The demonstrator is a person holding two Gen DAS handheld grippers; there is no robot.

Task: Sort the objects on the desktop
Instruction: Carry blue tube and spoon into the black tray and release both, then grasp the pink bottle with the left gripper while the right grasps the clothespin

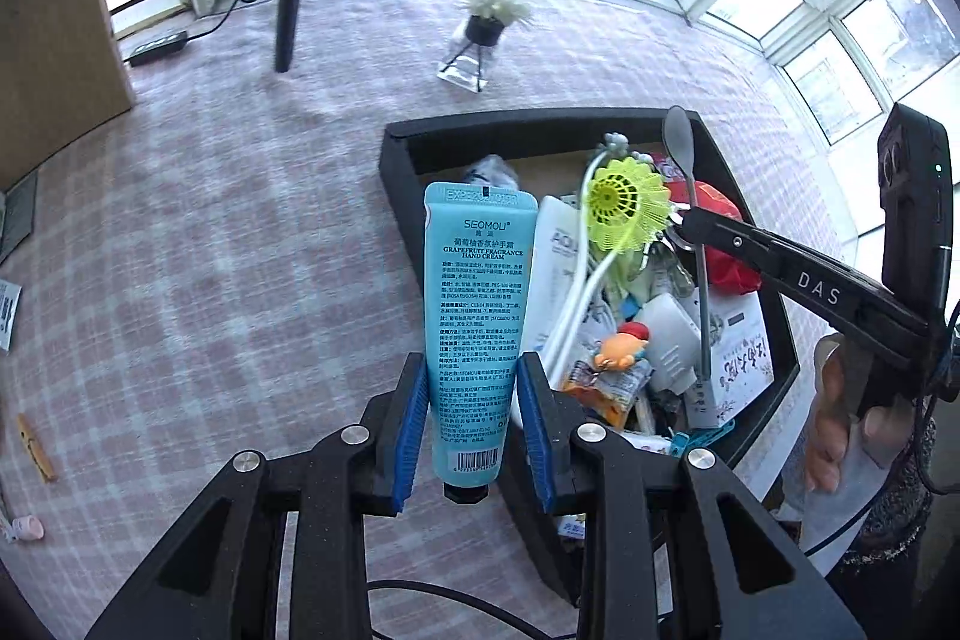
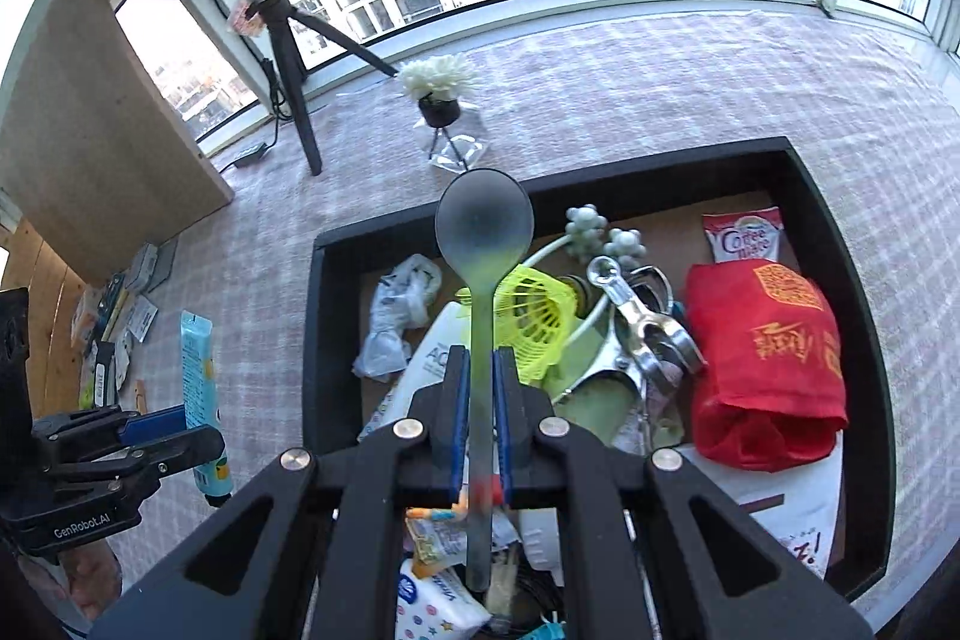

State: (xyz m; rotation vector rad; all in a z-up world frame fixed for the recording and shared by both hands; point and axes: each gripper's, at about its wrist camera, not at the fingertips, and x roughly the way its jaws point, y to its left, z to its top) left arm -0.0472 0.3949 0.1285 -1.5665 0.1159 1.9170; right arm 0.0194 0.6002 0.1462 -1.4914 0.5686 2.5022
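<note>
**Both tools loaded above the tray, each item pointing to twelve o'clock**

Left tool (image 1: 474,400) first: its blue pads are clamped on the lower body of the blue hand-cream tube (image 1: 477,322), cap end down at six o'clock between the arms, crimped end up at twelve. The tube's long axis runs straight along the tool's pointing line. Outward from it, at about two o'clock in the left wrist view, sits the black tray (image 1: 396,148), heaped with clutter; the tube hangs over the tray's near left corner, with pink checked table (image 1: 240,220) filling everything from nine to eleven.

Over to the right tool (image 2: 480,400): jaws nearly together, pinching the thin stem of the grey spoon (image 2: 483,232). Bowl at twelve o'clock, stem tail trailing past six. It hangs directly above the tray's middle, over the yellow shuttlecock (image 2: 534,322), with the red pouch (image 2: 768,364) at three o'clock.

From the right wrist camera the left tool shows at eight o'clock, outside the tray wall, so the left hand looks nearer the open table. I'd judge both items are on their way out of the tray for sorting; where they'll go isn't shown.
</note>
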